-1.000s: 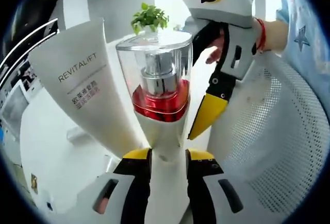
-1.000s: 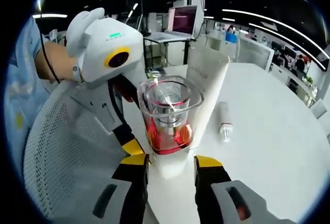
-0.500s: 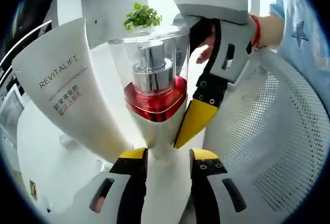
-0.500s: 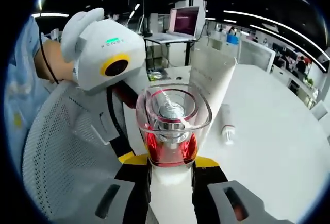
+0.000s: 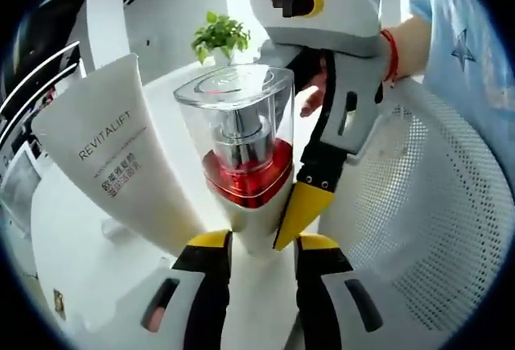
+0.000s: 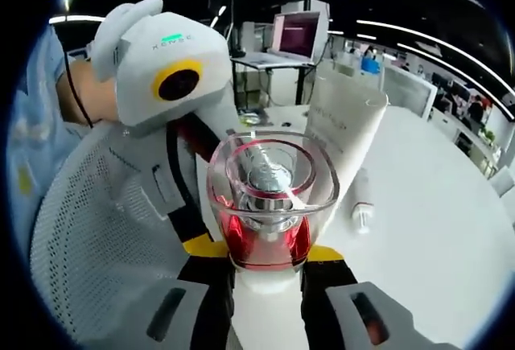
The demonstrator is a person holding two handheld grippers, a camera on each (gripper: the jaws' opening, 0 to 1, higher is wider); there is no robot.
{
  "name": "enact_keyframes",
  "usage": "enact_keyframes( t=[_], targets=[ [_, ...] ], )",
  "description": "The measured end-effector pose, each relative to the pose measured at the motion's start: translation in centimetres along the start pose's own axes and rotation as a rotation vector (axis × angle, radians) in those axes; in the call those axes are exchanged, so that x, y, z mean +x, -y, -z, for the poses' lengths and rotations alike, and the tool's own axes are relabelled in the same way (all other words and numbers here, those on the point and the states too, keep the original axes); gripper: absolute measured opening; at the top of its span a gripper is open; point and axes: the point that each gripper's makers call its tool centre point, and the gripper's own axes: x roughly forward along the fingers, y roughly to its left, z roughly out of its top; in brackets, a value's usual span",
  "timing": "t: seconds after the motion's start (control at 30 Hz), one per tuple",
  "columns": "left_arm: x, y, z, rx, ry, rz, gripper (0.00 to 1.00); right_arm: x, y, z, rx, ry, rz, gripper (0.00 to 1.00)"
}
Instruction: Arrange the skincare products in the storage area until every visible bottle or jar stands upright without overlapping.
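Note:
A white pump bottle [image 5: 241,149] with a red band and a clear cap sits upright between both grippers. My left gripper [image 5: 256,241] is shut on its white base. The right gripper's yellow fingertip [image 5: 299,209] presses on the bottle's side from the upper right. In the right gripper view my right gripper [image 6: 269,255] is shut on the same bottle [image 6: 269,197], with the left gripper's white housing [image 6: 161,60] just behind it. A white REVITALIFT tube [image 5: 113,165] stands tilted, wide end up, right beside the bottle, and rises past it [image 6: 342,137] in the right gripper view.
A white mesh basket [image 5: 426,237] curves round one side of the bottle, and its wall [image 6: 88,229] stands close to the jaws. A small white tube [image 6: 364,209] lies flat on the white table [image 6: 434,237]. A potted plant [image 5: 219,35] and a laptop [image 6: 298,32] stand farther off.
The right gripper has moved in from apart and shut its jaws on the bottle's base. The left gripper keeps its hold. The bottle looms larger in the right gripper view.

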Motion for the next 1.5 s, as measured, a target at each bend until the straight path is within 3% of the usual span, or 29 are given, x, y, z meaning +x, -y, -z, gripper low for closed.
enact_keyframes(
  t=[0.2, 0.4, 0.53, 0.6, 0.7, 0.83, 0.93, 1.0, 1.4, 1.5],
  targets=[
    [0.2, 0.5, 0.0, 0.023, -0.006, 0.018, 0.36, 0.0, -0.4, 0.0, 0.016, -0.021, 0.011, 0.26],
    [0.0, 0.6, 0.4, 0.032, -0.028, 0.021, 0.35, -0.1, -0.4, 0.1, 0.013, -0.026, 0.024, 0.26],
    [-0.9, 1.5, 2.6, 0.03, -0.123, 0.075, 0.31, -0.1, -0.3, 0.2, 0.012, -0.029, 0.032, 0.26],
    [-1.6, 1.2, 3.8, 0.018, -0.172, 0.057, 0.34, -0.2, -0.3, 0.2, 0.006, -0.032, 0.037, 0.26],
    [-3.2, -0.8, 5.7, -0.022, -0.227, -0.022, 0.34, -0.1, -0.2, 0.3, 0.005, -0.03, 0.044, 0.26],
    [-4.8, -4.1, 6.9, -0.159, -0.21, -0.138, 0.31, -0.1, -0.1, 0.3, 0.005, -0.03, 0.05, 0.26],
    [-5.6, -6.5, 6.1, -0.292, -0.132, -0.234, 0.3, -0.3, 0.2, 0.3, 0.008, -0.033, 0.065, 0.26],
    [-5.8, -7.0, 5.4, -0.333, -0.075, -0.242, 0.3, -0.3, 0.5, 0.4, 0.016, -0.032, 0.074, 0.26],
    [-5.2, -6.5, 5.8, -0.272, -0.124, -0.234, 0.27, -0.9, 2.9, 0.9, 0.034, -0.009, 0.106, 0.26],
    [-5.1, -6.4, 5.8, -0.266, -0.127, -0.229, 0.26, -1.0, 3.5, 1.1, -0.049, -0.029, 0.067, 0.26]
  ],
)
